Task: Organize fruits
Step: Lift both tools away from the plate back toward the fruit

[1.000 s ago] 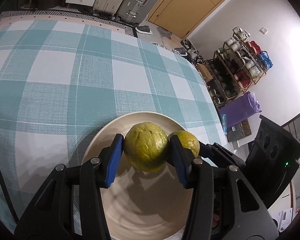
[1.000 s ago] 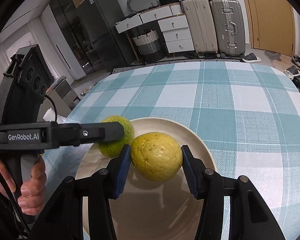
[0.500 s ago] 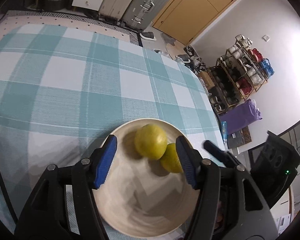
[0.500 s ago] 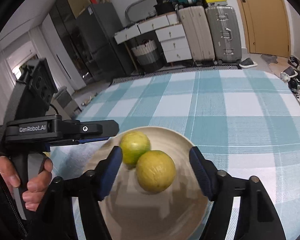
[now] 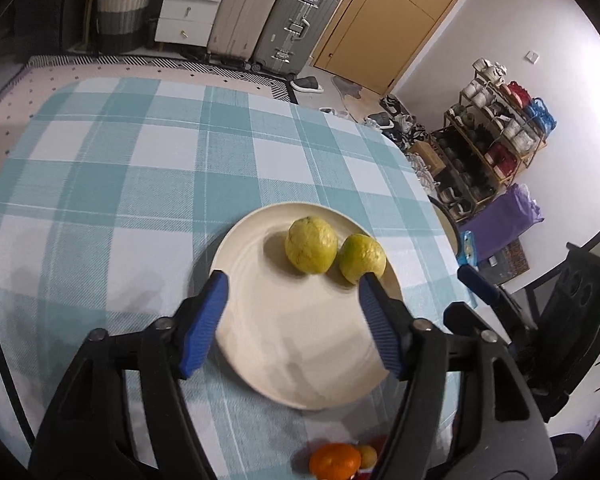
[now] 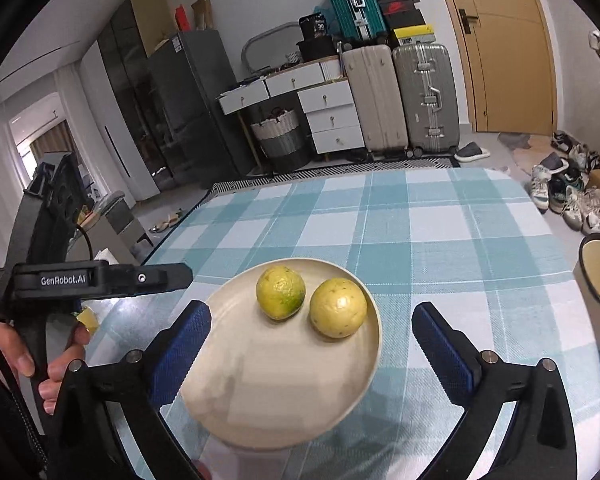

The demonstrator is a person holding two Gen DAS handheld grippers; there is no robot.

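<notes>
Two yellow-green fruits (image 5: 311, 244) (image 5: 361, 258) sit touching on the far side of the cream plate (image 5: 300, 360), on the checked tablecloth (image 5: 140, 184). Left gripper (image 5: 292, 284) and right gripper (image 6: 311, 312) hover near them, jaws opening, nothing between.

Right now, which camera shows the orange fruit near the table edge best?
Left wrist view only: the orange fruit sits at its bottom edge, partly cut off, beside the hand-held gripper's arm. The right wrist view does not show it.
</notes>
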